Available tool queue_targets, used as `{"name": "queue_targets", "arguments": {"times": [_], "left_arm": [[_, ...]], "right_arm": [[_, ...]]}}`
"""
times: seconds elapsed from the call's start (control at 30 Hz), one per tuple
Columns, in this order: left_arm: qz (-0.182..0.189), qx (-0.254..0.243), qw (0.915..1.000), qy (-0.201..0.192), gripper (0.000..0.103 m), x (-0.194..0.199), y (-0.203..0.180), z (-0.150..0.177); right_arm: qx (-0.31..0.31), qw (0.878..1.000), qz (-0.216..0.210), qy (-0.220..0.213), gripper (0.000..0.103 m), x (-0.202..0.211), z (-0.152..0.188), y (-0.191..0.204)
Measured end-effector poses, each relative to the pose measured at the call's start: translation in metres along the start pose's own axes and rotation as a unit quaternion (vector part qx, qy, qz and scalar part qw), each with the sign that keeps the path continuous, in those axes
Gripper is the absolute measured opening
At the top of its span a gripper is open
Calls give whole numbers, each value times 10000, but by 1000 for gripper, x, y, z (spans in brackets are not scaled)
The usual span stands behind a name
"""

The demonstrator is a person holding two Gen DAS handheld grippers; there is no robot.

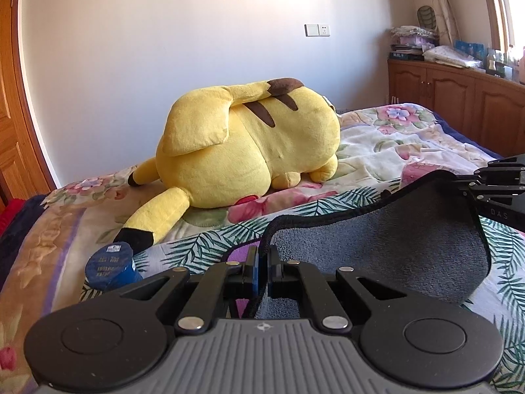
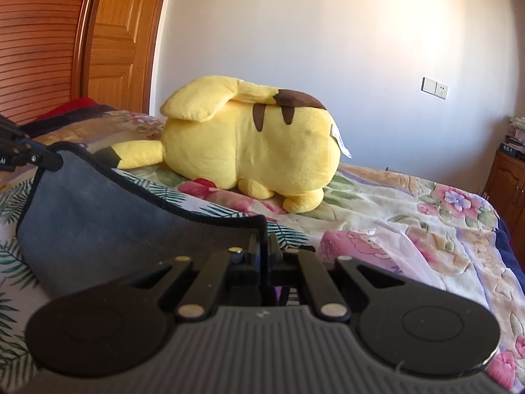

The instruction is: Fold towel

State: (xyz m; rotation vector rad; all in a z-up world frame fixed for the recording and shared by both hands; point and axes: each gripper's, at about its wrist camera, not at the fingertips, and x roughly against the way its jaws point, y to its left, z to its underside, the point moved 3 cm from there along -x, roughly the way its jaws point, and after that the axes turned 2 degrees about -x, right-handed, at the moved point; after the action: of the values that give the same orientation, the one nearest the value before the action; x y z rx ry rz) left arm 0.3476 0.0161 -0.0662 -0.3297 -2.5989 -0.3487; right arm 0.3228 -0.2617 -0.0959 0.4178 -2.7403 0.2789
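Observation:
A dark grey towel [image 1: 387, 246] with a black hem hangs lifted between my two grippers above the bed; it also shows in the right wrist view [image 2: 98, 216]. My left gripper [image 1: 262, 256] is shut on one corner of the towel. My right gripper [image 2: 262, 246] is shut on the other corner. The right gripper shows at the right edge of the left wrist view [image 1: 472, 185]. The left gripper shows at the left edge of the right wrist view [image 2: 49, 159]. The towel sags in the middle and its lower part rests on the bed.
A big yellow plush toy [image 1: 246, 144] lies on the floral bedspread [image 1: 393, 138] just beyond the towel. A blue cylinder [image 1: 110, 267] stands at my left. Wooden cabinets [image 1: 459, 95] with clutter stand at the far right, a wooden door [image 2: 111, 39] at the left.

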Motion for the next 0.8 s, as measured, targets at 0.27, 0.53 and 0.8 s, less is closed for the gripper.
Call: {"name": "queue_targets", "arguments": {"times": [0.27,0.53,0.8], "left_arm": [[-162,93,9998,-95,0,-20,5,-7],[-239,72,9997,-31,0,-46,8,-6],[-311,123,9994,105,0,-74,14,-5]], "right_arm": [[127,9999,37,-102,4,-17,-5,-5],[109,9998,120,-140,4,-34,-4,-11],[153,9996,203,-84,4,-56,0,-12]]}}
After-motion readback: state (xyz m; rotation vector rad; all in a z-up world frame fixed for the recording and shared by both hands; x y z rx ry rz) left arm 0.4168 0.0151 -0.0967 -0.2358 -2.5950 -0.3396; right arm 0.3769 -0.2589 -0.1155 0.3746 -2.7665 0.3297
